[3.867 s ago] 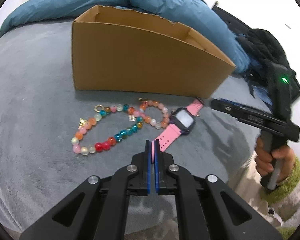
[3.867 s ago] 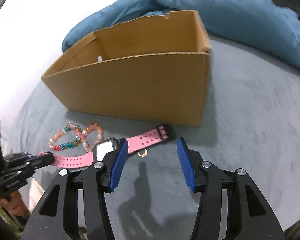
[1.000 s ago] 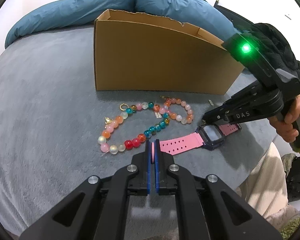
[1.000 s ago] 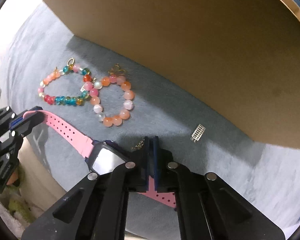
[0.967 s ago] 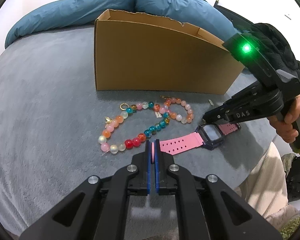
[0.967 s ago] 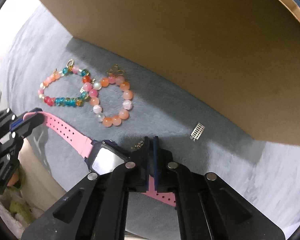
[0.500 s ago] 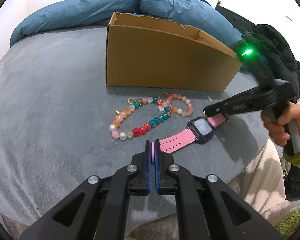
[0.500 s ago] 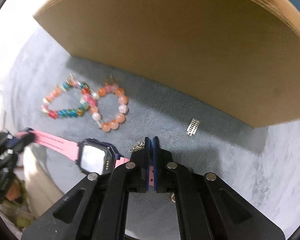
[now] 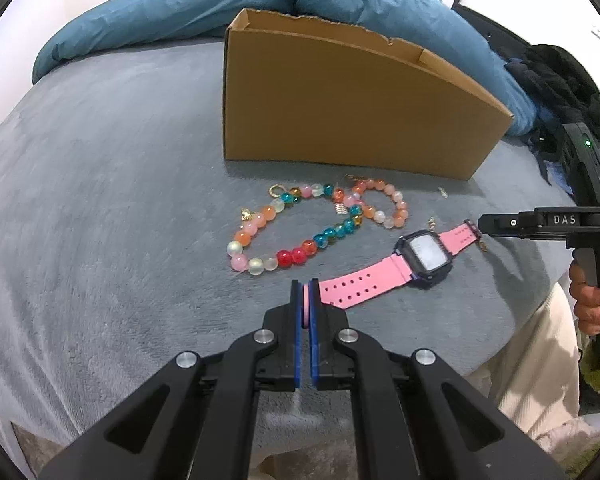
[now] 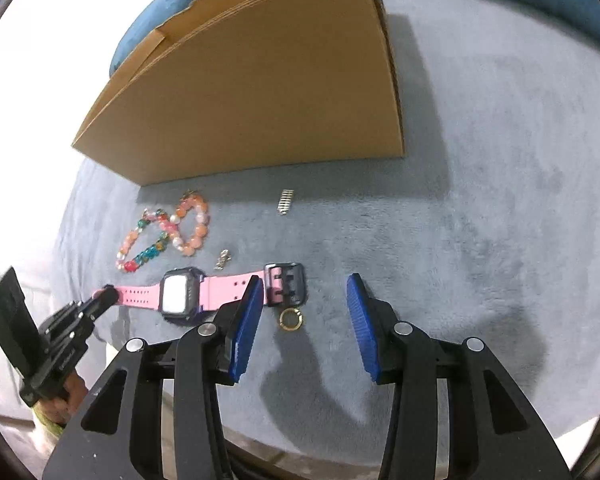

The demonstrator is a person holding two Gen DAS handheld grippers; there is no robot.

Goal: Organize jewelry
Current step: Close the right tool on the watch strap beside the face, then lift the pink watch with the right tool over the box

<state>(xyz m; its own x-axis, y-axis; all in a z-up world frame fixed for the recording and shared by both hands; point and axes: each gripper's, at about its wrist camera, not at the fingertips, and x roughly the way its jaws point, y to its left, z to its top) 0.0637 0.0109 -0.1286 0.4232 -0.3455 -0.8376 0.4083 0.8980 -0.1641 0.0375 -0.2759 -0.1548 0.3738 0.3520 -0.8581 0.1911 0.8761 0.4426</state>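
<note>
Left hand-held gripper [image 9: 305, 300] pinching pink watch [image 9: 422, 256] strap; right hand-held gripper [image 10: 305, 312] spread

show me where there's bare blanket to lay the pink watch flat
Bare grey blanket lies right of the small gold ring, beyond the cardboard box corner. Crowded: in front of the box around the bead bracelets, spring charm and pink watch.
</note>
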